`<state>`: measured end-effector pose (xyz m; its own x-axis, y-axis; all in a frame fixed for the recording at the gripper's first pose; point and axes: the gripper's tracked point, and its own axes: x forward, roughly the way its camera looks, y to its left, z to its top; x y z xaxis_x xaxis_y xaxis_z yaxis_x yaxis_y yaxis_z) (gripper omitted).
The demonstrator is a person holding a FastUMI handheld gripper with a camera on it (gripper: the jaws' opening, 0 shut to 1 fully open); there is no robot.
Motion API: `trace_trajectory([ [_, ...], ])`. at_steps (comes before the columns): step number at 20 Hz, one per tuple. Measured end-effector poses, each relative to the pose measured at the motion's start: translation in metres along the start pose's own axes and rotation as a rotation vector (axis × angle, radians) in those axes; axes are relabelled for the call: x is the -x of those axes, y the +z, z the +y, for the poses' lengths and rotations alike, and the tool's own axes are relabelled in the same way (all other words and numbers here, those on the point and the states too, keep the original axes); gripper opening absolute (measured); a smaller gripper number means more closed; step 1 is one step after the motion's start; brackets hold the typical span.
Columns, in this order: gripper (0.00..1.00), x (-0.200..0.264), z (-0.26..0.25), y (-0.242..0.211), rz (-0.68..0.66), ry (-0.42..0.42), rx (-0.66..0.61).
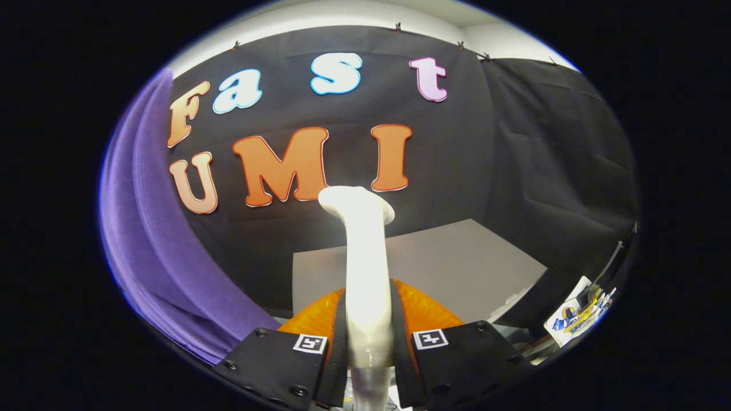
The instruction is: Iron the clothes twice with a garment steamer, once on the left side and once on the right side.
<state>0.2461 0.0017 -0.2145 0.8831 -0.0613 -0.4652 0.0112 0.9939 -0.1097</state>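
The gripper [368, 342] sat nearest the camera, with its two fingers [337, 342] closed against the sides of the white handle of the garment steamer [365, 274]; both fingers pressed on the handle, one on each side. Each finger body carried a small square black-and-white marker [310, 343] on its upper face; the markers showed a coded pattern and no readable words. The steamer handle rose straight up from between the fingers and ended in a flared white head [355, 204] that tilted slightly toward the left, beyond the fingertips. The head pointed at the booth wall and stood well apart from the purple garment [148, 257]. Behind the handle, just ahead of the fingers, an orange ribbed part [425, 311] showed on both sides of the handle; what it belonged to could not be determined. Beyond that lay the flat grey bench [457, 262], with a bare surface. To the right of the fingers, near the bench's edge, lay a small white card with coloured print [574, 319]; the print was too small to read. The purple garment hung to the left of the fingers and ran upward along the left side of the scene, in long vertical folds, in front of the black cloth wall [542, 160]. The gripper was held level, facing the wall.
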Motion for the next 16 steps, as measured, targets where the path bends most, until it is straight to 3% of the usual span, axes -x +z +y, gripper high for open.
trace_trajectory([
  [6, 0.41, 0.092, 0.008, -0.005, -0.118, -0.046, -0.065],
  [16, 0.41, 0.233, 0.056, -0.001, -0.322, -0.075, -0.030],
])
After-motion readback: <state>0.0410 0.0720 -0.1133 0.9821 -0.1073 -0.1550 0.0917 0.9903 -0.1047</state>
